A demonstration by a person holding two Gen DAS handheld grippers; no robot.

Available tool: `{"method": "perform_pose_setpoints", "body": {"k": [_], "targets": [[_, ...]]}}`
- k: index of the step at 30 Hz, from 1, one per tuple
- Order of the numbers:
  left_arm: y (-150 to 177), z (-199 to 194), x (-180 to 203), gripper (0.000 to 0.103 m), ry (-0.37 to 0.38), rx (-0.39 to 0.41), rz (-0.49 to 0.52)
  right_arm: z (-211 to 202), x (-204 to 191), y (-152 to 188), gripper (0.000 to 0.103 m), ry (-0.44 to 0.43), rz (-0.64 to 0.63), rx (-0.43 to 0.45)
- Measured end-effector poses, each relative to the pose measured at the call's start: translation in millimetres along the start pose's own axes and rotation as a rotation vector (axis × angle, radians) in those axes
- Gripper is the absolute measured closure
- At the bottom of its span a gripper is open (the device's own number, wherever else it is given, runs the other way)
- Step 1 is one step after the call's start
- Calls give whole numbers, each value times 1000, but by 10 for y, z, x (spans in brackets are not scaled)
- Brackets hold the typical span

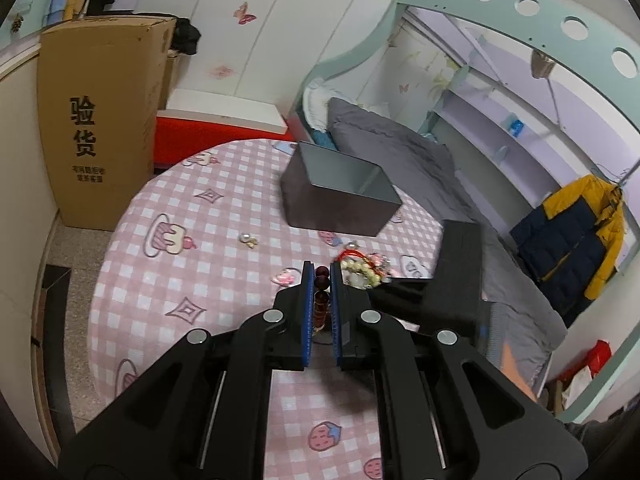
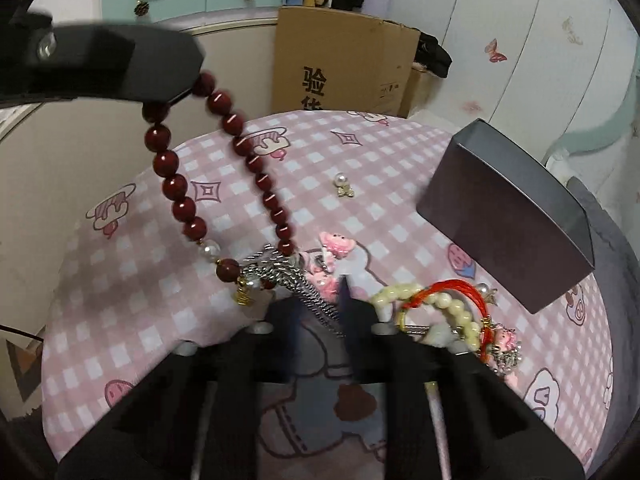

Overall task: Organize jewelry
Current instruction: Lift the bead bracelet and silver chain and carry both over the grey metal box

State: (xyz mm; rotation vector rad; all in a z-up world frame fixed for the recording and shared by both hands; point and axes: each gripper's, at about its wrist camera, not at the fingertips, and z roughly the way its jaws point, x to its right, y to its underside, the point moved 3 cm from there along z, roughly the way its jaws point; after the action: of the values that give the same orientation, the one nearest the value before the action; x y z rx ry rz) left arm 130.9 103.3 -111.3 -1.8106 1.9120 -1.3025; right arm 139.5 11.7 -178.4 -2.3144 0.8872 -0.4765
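My left gripper (image 1: pixel 321 274) is shut on a dark red bead bracelet (image 1: pixel 321 280). In the right wrist view the bracelet (image 2: pixel 176 184) hangs as a loop from the left gripper (image 2: pixel 172 96) above the pink checked cloth. My right gripper (image 2: pixel 320 292) is shut on a silver chain (image 2: pixel 288 276) low over the cloth; its fingers are blurred. A pile with a cream bead bracelet (image 2: pixel 452 308), a red cord (image 2: pixel 448 292) and pink charms (image 2: pixel 338 246) lies beside it. An open grey box (image 1: pixel 340 192) stands on the cloth behind the pile (image 1: pixel 364 268).
A pearl earring (image 1: pixel 248 239) lies alone on the cloth, also in the right wrist view (image 2: pixel 342 184). A tall cardboard carton (image 1: pixel 100 120) stands at the left. A grey-covered bed (image 1: pixel 404 148) runs along the right. The box shows at the right (image 2: pixel 508 216).
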Motion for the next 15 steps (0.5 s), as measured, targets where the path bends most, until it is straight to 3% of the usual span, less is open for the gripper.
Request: {"method": "perform_pose_setpoints", "body": {"k": [2, 15], "targets": [[-18, 10, -37, 95, -7, 2, -9, -117, 91, 5, 99, -13, 32, 25], [-324, 51, 274, 95, 80, 45, 49, -1058, 537, -240, 100, -33, 172, 169]]}}
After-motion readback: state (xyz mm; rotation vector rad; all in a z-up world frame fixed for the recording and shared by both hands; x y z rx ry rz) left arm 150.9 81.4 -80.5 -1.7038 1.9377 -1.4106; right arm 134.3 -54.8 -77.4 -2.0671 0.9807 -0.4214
